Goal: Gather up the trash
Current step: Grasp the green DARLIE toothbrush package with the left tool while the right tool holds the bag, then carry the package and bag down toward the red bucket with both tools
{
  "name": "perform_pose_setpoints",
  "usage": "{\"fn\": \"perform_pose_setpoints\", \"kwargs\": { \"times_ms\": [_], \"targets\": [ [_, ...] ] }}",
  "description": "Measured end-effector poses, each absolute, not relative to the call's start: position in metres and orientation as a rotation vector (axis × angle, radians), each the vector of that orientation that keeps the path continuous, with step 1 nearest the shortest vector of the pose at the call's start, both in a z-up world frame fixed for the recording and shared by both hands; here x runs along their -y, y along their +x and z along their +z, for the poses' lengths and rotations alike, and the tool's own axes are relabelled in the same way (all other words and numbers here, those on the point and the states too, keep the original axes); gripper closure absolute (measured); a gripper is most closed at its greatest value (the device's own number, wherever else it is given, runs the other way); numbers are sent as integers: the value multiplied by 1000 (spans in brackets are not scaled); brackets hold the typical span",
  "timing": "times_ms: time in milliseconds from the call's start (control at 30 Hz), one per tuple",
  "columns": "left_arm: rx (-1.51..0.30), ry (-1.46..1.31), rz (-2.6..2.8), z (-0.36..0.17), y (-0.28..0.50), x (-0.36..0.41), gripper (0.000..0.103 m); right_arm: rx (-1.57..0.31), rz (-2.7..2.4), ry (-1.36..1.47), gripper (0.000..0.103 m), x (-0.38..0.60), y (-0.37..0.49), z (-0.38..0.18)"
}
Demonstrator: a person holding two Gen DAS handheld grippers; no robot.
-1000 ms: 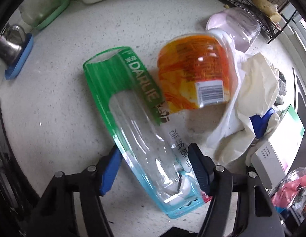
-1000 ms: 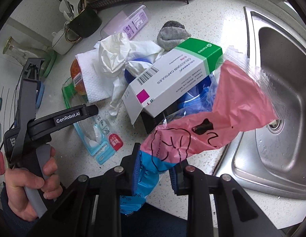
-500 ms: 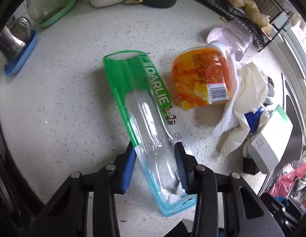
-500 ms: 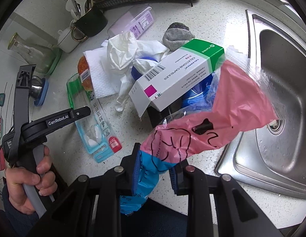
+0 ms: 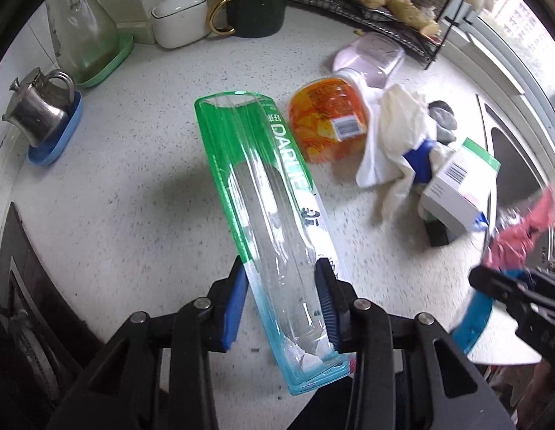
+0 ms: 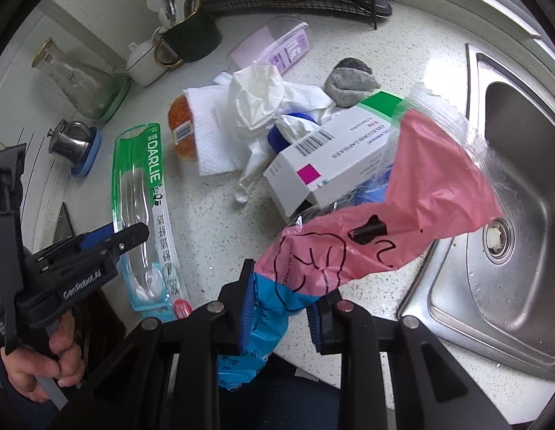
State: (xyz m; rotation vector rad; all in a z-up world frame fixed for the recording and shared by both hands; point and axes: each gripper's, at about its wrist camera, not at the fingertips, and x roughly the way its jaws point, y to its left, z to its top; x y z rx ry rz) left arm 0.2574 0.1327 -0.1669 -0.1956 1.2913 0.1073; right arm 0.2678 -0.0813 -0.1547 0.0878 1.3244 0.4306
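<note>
Between the left tongs (image 5: 282, 299), clamped near its blue end, sits the toothbrush package (image 5: 266, 215).

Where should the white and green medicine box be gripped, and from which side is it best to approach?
Grip the medicine box across its two long sides near the middle, coming from above. It lies tilted, broad printed face up, so those sides seem free; its white end looks open and may crush.

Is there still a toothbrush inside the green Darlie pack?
No, it's empty. The clear bubble of the pack shows only the speckled counter through it, and its bottom end looks torn open.
</note>
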Motion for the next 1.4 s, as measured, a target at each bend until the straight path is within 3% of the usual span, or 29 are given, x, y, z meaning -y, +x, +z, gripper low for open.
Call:
{"fn": "perform_pose_setpoints", "kwargs": {
  "times_ms": [433,933,1400],
  "targets": [
    [-1211,-134,87,-137,227,-108,68,-1240,510,5,79,84,239,-134],
    [-1115,-96,-7,-91,133,4,67,-1145,538,-18,79,155,160,-111],
    [-1162,-60,11,-97,32,76,67,-1206,591,-45,79,203,81,-130]
  ]
}}
